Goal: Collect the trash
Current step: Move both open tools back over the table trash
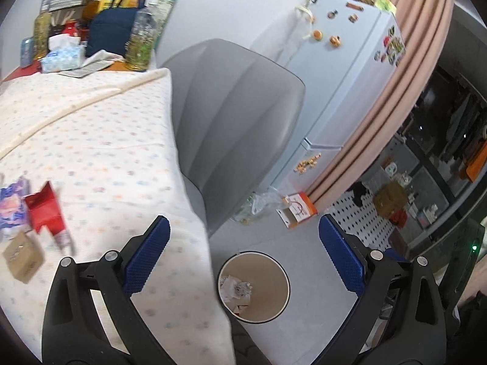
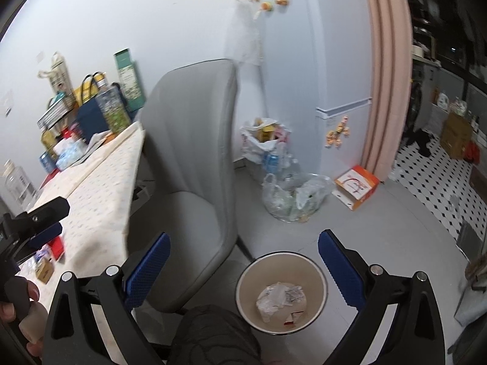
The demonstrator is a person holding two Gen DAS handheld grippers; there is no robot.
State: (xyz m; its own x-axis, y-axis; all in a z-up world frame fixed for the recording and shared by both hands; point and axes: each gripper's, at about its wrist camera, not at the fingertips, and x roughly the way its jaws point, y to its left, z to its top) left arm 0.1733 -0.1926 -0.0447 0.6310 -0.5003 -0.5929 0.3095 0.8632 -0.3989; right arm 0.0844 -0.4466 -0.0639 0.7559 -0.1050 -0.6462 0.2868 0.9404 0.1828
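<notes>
A round beige trash bin (image 1: 268,304) stands on the grey floor with crumpled paper (image 1: 236,287) in it; it also shows in the right wrist view (image 2: 246,292). My left gripper (image 1: 243,249) is open and empty, above the table edge and the bin. My right gripper (image 2: 243,258) is open and empty above the bin. On the table (image 1: 106,140) at the left lie a red wrapper (image 1: 44,210), a small brown box (image 1: 24,260) and a purple packet (image 1: 12,203). The left gripper also shows at the left edge of the right wrist view (image 2: 36,228).
A grey chair (image 1: 231,115) stands beside the table. A white fridge (image 1: 344,79), pink curtain (image 1: 395,91), plastic bags (image 2: 292,197) and an orange box (image 2: 356,187) stand beyond. Bottles, a tissue pack and a navy bag (image 1: 112,30) crowd the table's far end.
</notes>
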